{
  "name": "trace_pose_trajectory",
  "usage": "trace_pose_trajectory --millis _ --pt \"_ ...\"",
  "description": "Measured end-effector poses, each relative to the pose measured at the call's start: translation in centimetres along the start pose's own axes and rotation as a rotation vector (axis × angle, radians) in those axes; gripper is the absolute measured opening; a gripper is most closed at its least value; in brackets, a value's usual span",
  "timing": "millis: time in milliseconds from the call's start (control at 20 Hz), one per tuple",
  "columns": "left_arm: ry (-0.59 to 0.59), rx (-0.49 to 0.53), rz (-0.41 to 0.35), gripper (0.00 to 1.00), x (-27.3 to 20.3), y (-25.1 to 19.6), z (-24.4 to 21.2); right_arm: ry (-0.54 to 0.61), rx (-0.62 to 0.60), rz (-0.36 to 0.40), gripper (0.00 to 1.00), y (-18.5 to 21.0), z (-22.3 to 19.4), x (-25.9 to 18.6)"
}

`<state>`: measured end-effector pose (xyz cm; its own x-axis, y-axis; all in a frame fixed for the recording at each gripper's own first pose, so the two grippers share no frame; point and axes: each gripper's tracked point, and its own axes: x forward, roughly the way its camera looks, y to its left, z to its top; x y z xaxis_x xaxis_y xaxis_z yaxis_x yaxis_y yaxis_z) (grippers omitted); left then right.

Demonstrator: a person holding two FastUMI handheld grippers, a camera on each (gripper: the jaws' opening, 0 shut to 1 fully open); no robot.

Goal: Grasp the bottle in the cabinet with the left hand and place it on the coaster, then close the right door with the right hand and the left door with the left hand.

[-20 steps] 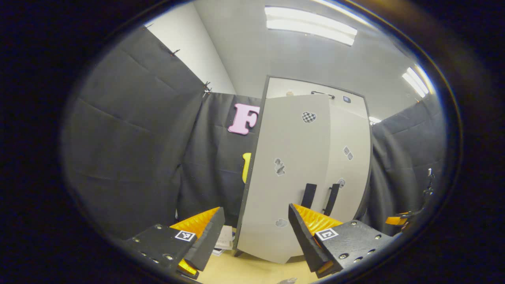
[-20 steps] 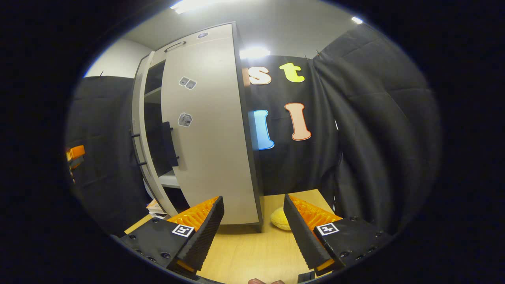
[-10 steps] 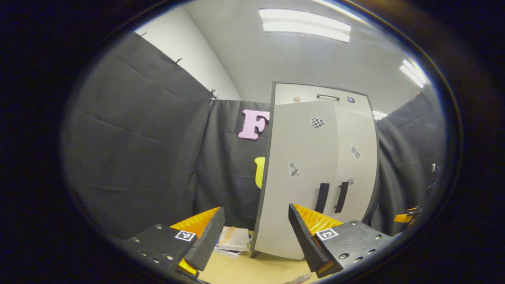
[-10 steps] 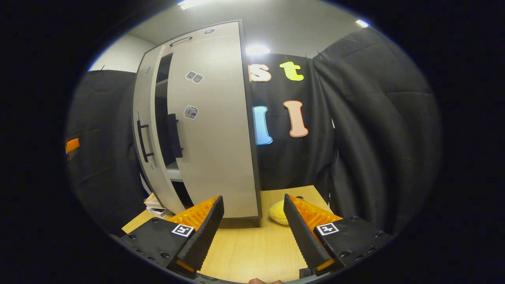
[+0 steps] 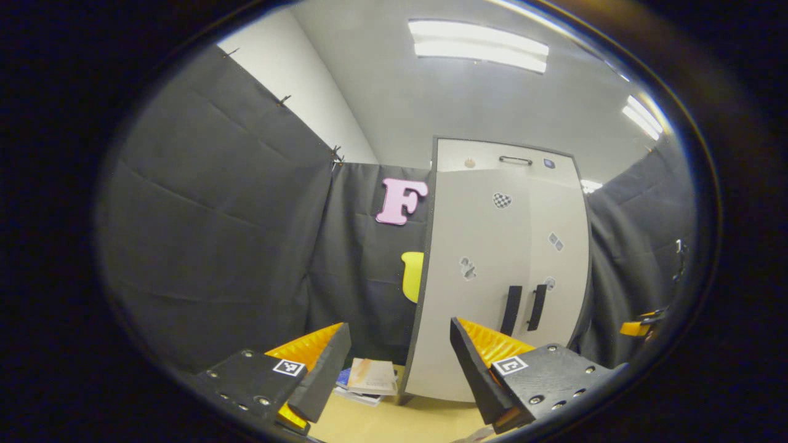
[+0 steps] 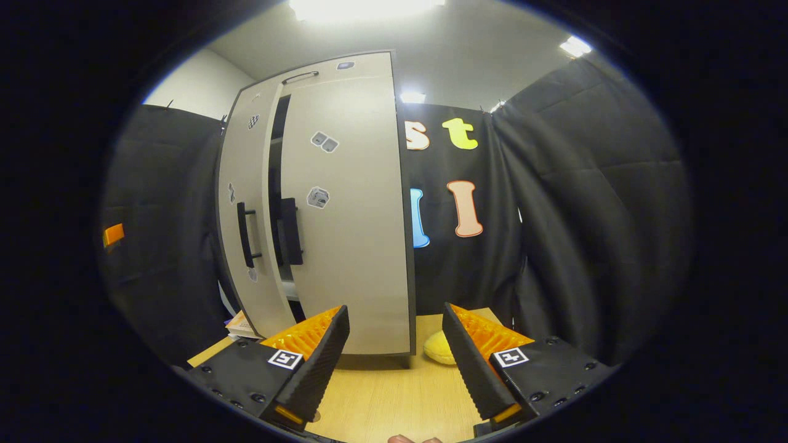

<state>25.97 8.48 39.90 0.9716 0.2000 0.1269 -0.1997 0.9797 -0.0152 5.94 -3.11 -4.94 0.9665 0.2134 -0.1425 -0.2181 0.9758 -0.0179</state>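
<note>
1. Left door has swung nearly shut, ahead of left tongs.
2. Right door slightly ajar beyond right tongs.
3. Both tongs open, empty.
4. Bottle, coaster: unseen; placement unconfirmed.

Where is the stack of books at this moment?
In the left gripper view, the stack of books lies on the wooden table, just left of the cabinet base; in the right gripper view it peeks out beside the cabinet's lower left.
</note>
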Motion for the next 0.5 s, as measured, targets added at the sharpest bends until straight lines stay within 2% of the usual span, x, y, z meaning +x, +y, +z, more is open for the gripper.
trace_pose_trajectory --millis 50,100,150,200,250,300,350,400,450,500 --pt "-0.005 0.01 -0.007 0.94 -0.3 0.1 0.0 -0.01 0.0 -0.011 0.97 -0.1 -0.5 -0.3" --pt "-0.008 0.019 -0.016 1.0 -0.7 0.1 0.0 -0.009 0.008 -0.027 0.96 -0.4 -1.0 -0.5" --pt "-0.009 0.031 -0.027 1.0 -0.9 0.1 -0.2 0.004 0.022 -0.04 0.97 -0.6 -1.9 -0.7" --pt "-0.004 0.043 -0.031 0.94 -1.0 0.2 -0.4 0.022 0.04 -0.051 0.97 -0.6 -2.5 -0.8" --pt "0.003 0.054 -0.033 0.97 -1.2 0.3 -0.7 0.04 0.056 -0.059 0.97 -0.6 -3.0 -1.1" --pt "0.01 0.064 -0.042 1.0 -1.2 0.2 -0.9 0.045 0.065 -0.064 0.92 -0.5 -3.0 -1.3" --pt "0.015 0.073 -0.052 1.0 -1.2 0.0 -1.1 0.04 0.065 -0.071 0.92 -0.6 -2.6 -1.6" --pt "0.02 0.075 -0.059 0.94 -1.0 -0.2 -1.4 0.028 0.056 -0.078 0.97 -0.7 -2.1 -1.7" --pt "0.029 0.07 -0.064 0.94 -0.7 -0.1 -1.8 0.017 0.046 -0.083 0.97 -0.7 -1.8 -1.8" --pt "0.037 0.057 -0.06 1.0 -0.5 0.0 -2.3 0.012 0.038 -0.084 0.97 -0.7 -1.5 -1.9"
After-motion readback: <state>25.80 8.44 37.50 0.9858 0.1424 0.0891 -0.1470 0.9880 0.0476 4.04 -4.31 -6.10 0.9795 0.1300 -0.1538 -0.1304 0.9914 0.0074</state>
